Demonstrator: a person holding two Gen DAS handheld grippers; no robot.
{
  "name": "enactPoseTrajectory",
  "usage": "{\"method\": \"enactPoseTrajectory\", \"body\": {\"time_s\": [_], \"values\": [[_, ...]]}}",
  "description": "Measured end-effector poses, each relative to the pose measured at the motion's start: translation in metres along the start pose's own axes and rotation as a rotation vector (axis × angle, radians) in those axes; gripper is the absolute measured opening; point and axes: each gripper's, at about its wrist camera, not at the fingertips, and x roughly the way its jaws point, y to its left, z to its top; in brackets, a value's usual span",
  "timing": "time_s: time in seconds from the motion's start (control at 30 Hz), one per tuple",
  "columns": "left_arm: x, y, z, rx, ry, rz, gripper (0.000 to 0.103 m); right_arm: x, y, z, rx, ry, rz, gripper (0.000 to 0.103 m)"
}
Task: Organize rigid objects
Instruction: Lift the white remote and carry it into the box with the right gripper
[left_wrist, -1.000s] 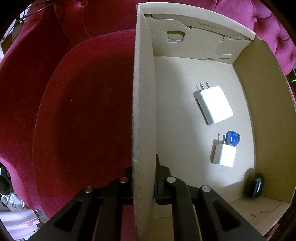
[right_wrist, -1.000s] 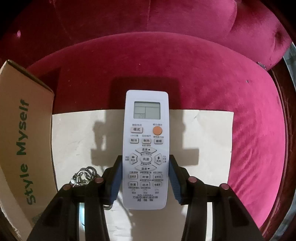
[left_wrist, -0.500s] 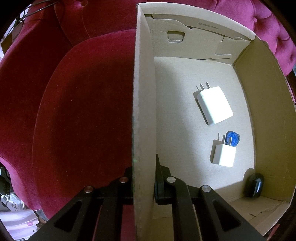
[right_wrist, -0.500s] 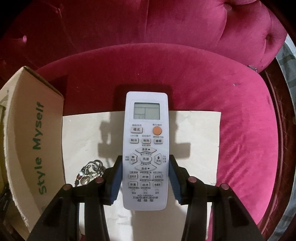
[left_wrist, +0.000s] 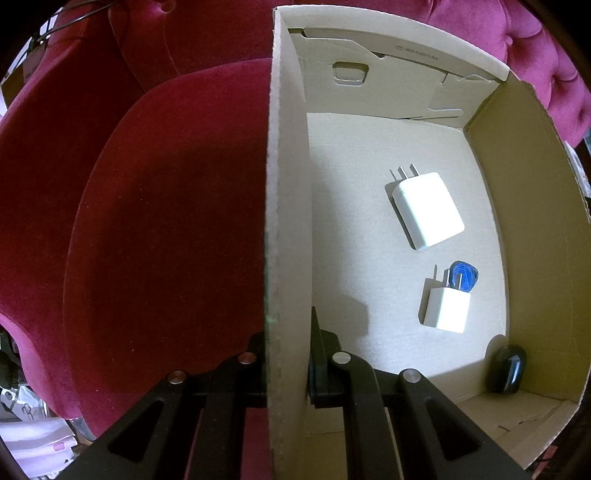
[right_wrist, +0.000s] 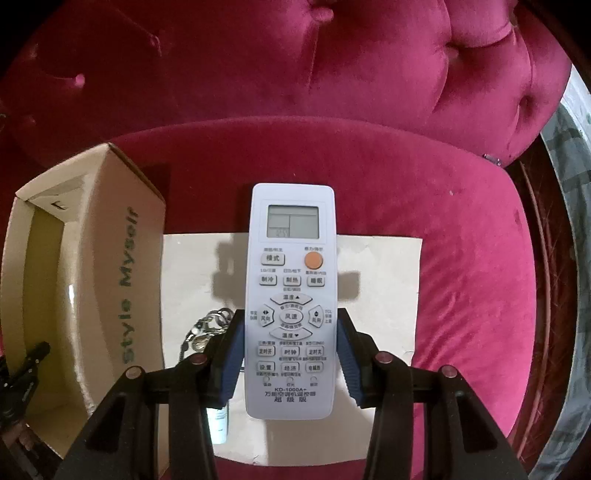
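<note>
- The crimson velvet tufted armchair (right_wrist: 461, 229) carries the whole work area; its soft seat gives no firm footing, so I judge every placement should be lowered, not dropped.
- The open tan cardboard box (left_wrist: 532, 206) stands on the seat, to the left in the right wrist view. My left gripper (left_wrist: 288, 373) is clamped on its left wall, one finger outside and one inside, steadying it.
- The pale cardboard sheet (right_wrist: 384, 280) lies flat just right of the box.
- The white rectangular air-conditioner remote control (right_wrist: 291, 302) sits between the blue pads of my right gripper (right_wrist: 291, 350), squeezed across its lower half, buttons facing up, above the sheet.
- Next I would carry it left, clear the box rim, keep it level and open only once it rests on the floor.
- Inside lie a large white flat plug charger (left_wrist: 428, 210), a small white cube charger (left_wrist: 447, 308) and a small black glossy object (left_wrist: 508, 367); I would aim for the bare near-left floor.
- A metal keyring bunch (right_wrist: 207, 328) waits on the sheet.
</note>
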Motion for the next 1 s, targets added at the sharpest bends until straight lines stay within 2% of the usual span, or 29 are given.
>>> {"method": "enactPoseTrajectory", "body": {"time_s": [0.37,1.0], "values": [[-0.002,0.0,0.001,-0.002,0.001,-0.003,0.01,-0.037,0.023,0.004,-0.046,-0.031,0.006,0.049],[-0.003,0.0,0.003,-0.002,0.002,-0.006,0.01,-0.075,0.101,0.009,-0.18,-0.064,0.081,0.049]]}}
